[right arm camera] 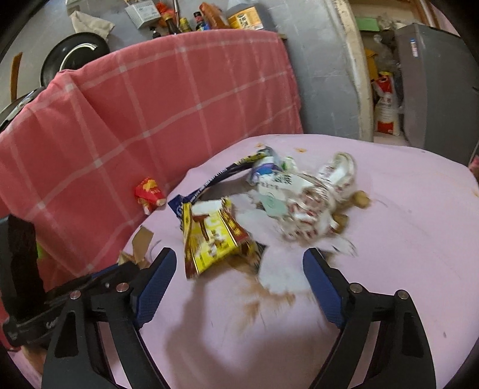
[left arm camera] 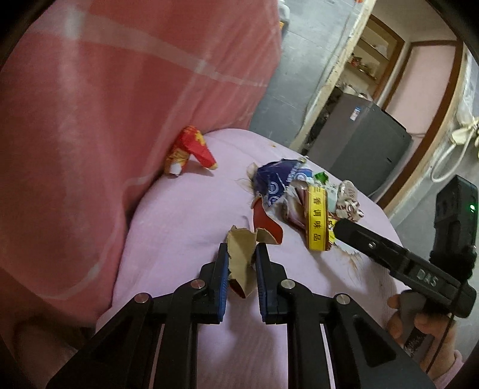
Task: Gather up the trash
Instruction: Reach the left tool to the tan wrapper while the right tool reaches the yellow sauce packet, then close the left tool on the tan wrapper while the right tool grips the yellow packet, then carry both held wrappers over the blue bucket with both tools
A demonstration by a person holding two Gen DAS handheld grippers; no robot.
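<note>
My left gripper is shut on a torn brown-and-red cardboard scrap just above the pale pink cover. Beyond it lies a pile of trash: a blue wrapper, a yellow wrapper and a crumpled white-and-red wrapper. A red packet rests against the blanket. In the right wrist view my right gripper stands open, its fingers on either side of the yellow wrapper and a torn white paper, not pressing on them. The view is blurred around the pile.
A pink-red checked blanket rises along the left and back. Brown stains mark the cover. A grey cabinet stands past the far edge. Bottles and a dark pan sit behind the blanket.
</note>
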